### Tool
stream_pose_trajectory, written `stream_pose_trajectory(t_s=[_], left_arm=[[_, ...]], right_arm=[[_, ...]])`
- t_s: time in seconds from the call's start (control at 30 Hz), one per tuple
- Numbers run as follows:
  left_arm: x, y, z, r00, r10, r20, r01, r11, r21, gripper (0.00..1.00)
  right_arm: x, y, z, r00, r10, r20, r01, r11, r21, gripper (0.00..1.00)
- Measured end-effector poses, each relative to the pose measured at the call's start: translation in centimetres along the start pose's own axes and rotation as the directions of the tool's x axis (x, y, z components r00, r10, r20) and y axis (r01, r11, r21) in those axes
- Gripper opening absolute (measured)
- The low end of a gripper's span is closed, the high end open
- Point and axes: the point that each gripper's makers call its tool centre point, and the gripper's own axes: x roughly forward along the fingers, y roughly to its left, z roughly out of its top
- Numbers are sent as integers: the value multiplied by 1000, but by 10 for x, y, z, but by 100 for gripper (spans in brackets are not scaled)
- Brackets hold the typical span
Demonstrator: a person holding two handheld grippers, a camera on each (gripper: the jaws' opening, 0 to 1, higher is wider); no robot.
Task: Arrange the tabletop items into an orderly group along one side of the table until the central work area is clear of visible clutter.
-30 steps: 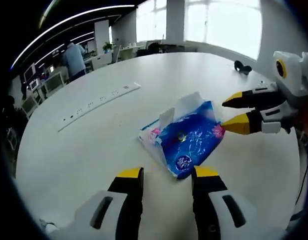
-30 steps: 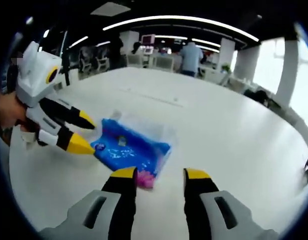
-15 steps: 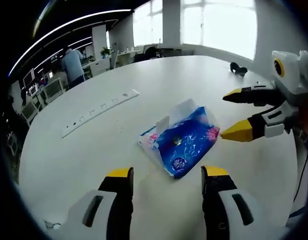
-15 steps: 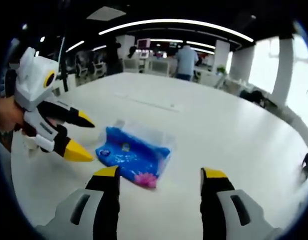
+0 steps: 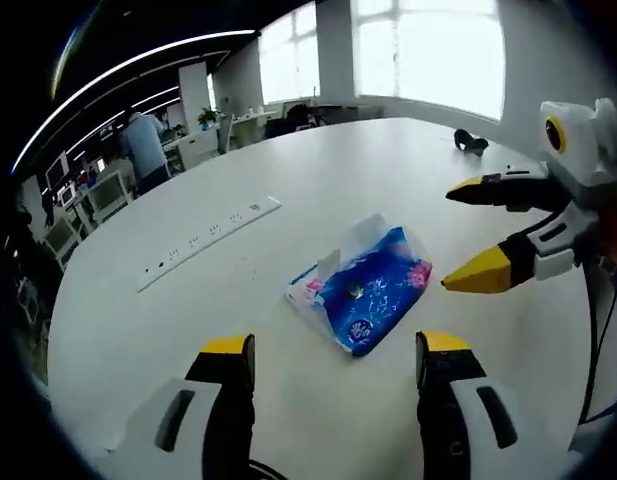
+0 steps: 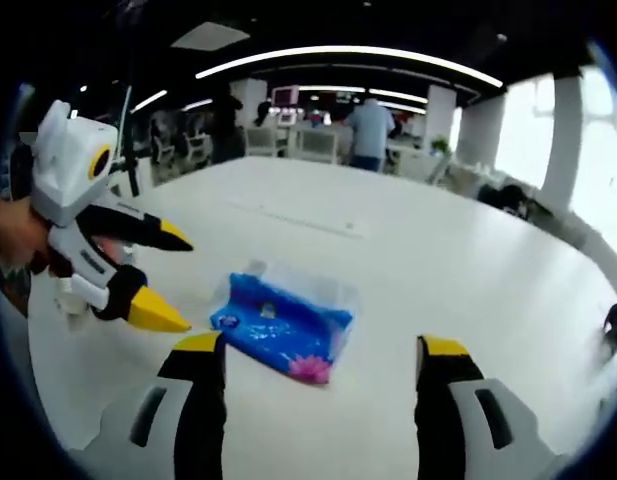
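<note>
A blue tissue pack (image 5: 363, 290) with a white tissue sticking up lies on the white table (image 5: 188, 310), free of both grippers. My left gripper (image 5: 333, 350) stands open just short of it, jaws wide apart. The right gripper (image 5: 468, 235) reaches in from the right, open, its yellow tips beside the pack's far end. In the right gripper view the same pack (image 6: 283, 322) lies ahead of my open right gripper (image 6: 323, 352), and the left gripper (image 6: 173, 280) hangs open at the left, tips apart from the pack.
A long white power strip (image 5: 208, 240) lies across the table beyond the pack. A small dark object (image 5: 468, 142) sits near the far table edge. Desks, chairs and a person (image 6: 370, 122) stand in the office behind.
Both grippers have opened wider and drawn back from the tissue pack, which lies where it was. Both views now sit higher and farther from it.
</note>
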Motion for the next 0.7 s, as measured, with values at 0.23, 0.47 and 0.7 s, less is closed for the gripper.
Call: stream_pose_trajectory(t_s=[0.23, 0.47, 0.7], left_arm=[[-12, 3, 5, 1000, 1, 20, -1, 1000, 3, 65], [-27, 10, 6, 999, 9, 38, -9, 1000, 3, 65], [-41, 21, 7, 998, 22, 54, -22, 1000, 1, 65]], right_arm=[[-5, 7, 5, 1000, -3, 0, 3, 1000, -2, 76], [-8, 20, 16, 1000, -2, 11, 2, 1000, -12, 76], [-10, 32, 27, 1000, 2, 24, -1, 1000, -24, 76]])
